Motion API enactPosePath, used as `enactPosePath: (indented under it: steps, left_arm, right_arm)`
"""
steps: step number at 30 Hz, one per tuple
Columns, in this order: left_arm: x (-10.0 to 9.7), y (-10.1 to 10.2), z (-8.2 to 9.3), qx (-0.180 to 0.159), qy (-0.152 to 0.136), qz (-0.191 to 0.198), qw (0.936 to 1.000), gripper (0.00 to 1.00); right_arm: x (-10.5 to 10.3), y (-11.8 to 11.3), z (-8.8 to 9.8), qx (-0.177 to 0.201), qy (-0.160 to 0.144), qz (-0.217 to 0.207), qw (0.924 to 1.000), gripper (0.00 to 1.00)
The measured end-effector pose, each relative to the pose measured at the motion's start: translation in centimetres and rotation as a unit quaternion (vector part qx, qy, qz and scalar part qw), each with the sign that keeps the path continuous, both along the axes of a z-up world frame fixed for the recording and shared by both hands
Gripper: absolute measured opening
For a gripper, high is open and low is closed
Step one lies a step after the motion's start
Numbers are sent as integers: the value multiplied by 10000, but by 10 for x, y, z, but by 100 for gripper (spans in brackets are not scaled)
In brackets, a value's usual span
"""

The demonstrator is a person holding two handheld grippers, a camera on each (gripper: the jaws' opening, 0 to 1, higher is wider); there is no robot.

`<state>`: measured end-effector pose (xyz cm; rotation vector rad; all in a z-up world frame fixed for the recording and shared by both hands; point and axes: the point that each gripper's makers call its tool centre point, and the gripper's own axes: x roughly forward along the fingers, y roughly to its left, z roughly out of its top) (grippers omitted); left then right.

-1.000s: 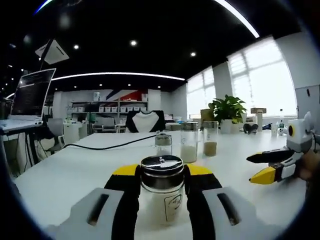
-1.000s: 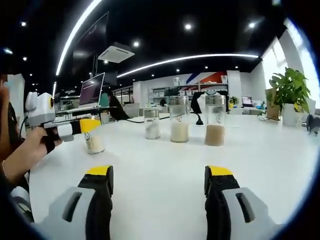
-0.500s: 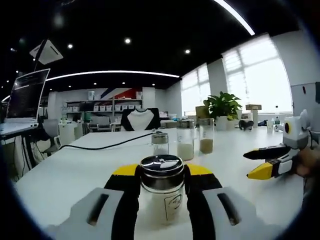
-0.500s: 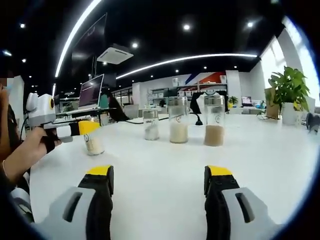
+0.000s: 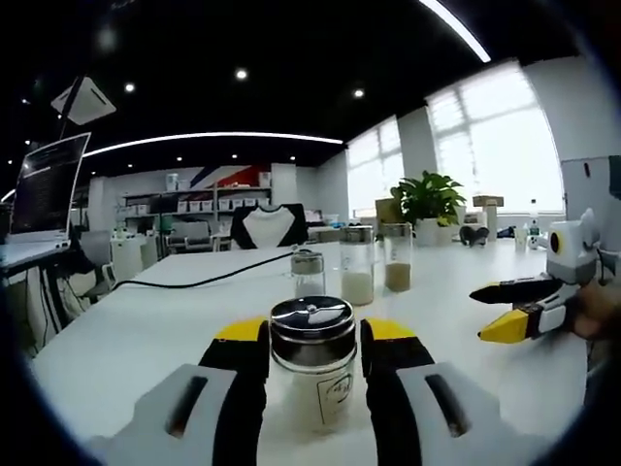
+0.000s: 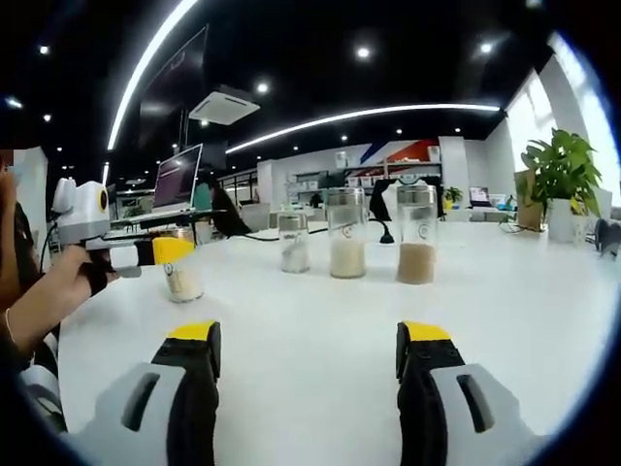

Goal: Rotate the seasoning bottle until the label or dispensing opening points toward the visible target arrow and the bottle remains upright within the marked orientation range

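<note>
A glass seasoning bottle with a shiny metal lid and pale powder inside stands upright on the white table. My left gripper is shut on it, one yellow-tipped jaw at each side of the lid. A small logo on the glass faces the camera. In the right gripper view the same bottle sits at the left, held by the left gripper and a person's hand. My right gripper is open over bare table with nothing between its jaws; it also enters the left gripper view from the right.
Three more shakers stand in a row further back: a short one, a tall one with white powder and a tall one with brown powder. A black cable runs across the table. A potted plant and a laptop stand at the far edges.
The left gripper view has drifted slightly, so the background shakers and plant sit a bit to the left. The held bottle stays between the left jaws. The right gripper view is almost unchanged.
</note>
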<state>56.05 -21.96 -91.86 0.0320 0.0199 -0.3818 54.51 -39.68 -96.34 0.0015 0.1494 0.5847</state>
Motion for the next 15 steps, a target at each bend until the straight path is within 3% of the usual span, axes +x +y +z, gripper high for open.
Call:
enactPosePath:
  steps: [3, 5, 11, 15]
  left_arm:
    - [0, 1, 2, -76, -14, 54, 10000, 46]
    - [0, 2, 9, -443, -55, 37, 9990, 49]
    - [-1, 5, 18, -230, -65, 201, 9995, 56]
    - [0, 9, 27, -111, -99, 370, 9992, 69]
  right_arm:
    - [0, 0, 0, 6, -3, -8, 10000, 74]
    - [0, 0, 0, 19, -7, 4, 10000, 74]
    - [-1, 0, 1, 43, -13, 27, 10000, 74]
    - [-1, 0, 2, 77, -19, 30, 10000, 74]
